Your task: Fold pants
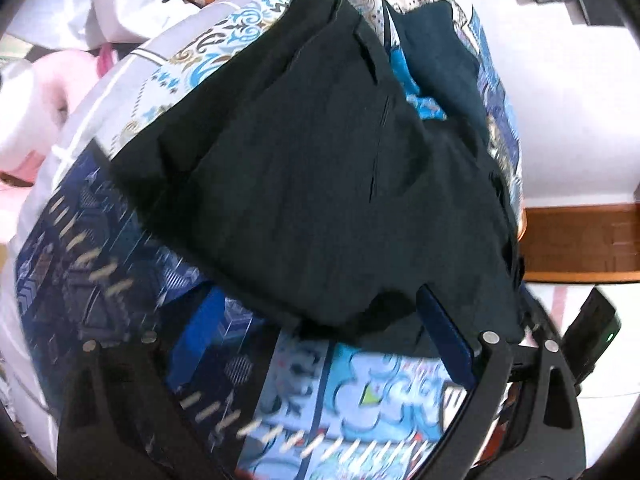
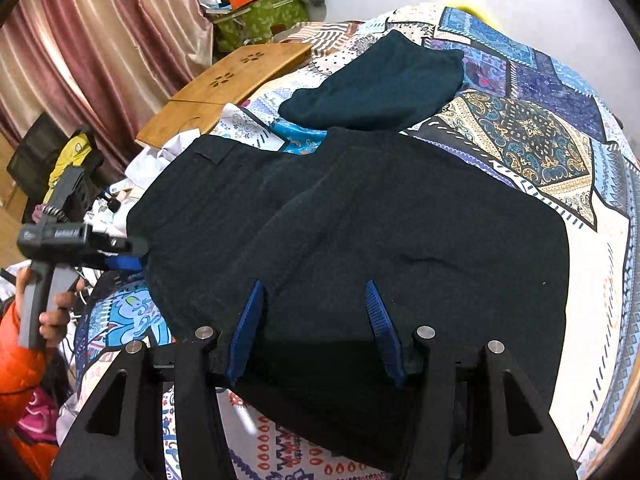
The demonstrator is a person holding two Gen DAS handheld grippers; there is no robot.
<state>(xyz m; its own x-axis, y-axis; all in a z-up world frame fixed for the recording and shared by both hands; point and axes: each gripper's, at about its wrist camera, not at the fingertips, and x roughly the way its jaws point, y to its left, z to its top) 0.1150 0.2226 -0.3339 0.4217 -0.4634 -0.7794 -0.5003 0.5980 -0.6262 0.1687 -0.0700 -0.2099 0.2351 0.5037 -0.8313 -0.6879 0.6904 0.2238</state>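
Lying across a patchwork quilt (image 2: 520, 148) on a bed, the black pants (image 2: 360, 216) are bunched into a broad folded heap, one layer overlapping another. In the right wrist view the right tongs (image 2: 316, 308) stand wide apart, their blue pads (image 2: 248, 328) resting on the near edge of the pants with nothing pinched between them. The left tongs (image 1: 320, 328) are also spread wide; one blue pad (image 1: 444, 336) sits at the pants' near right hem, seemingly touching the cloth, though blur makes that uncertain. From the right wrist view the left tongs (image 2: 120, 252) appear at the pants' left edge, held by a hand (image 2: 52, 320) in an orange sleeve. A second dark garment (image 2: 380, 84) lies folded just beyond the pants. At the far left, a wooden lap tray (image 2: 224, 84) rests on the bed's edge, near maroon curtains (image 2: 100, 40).
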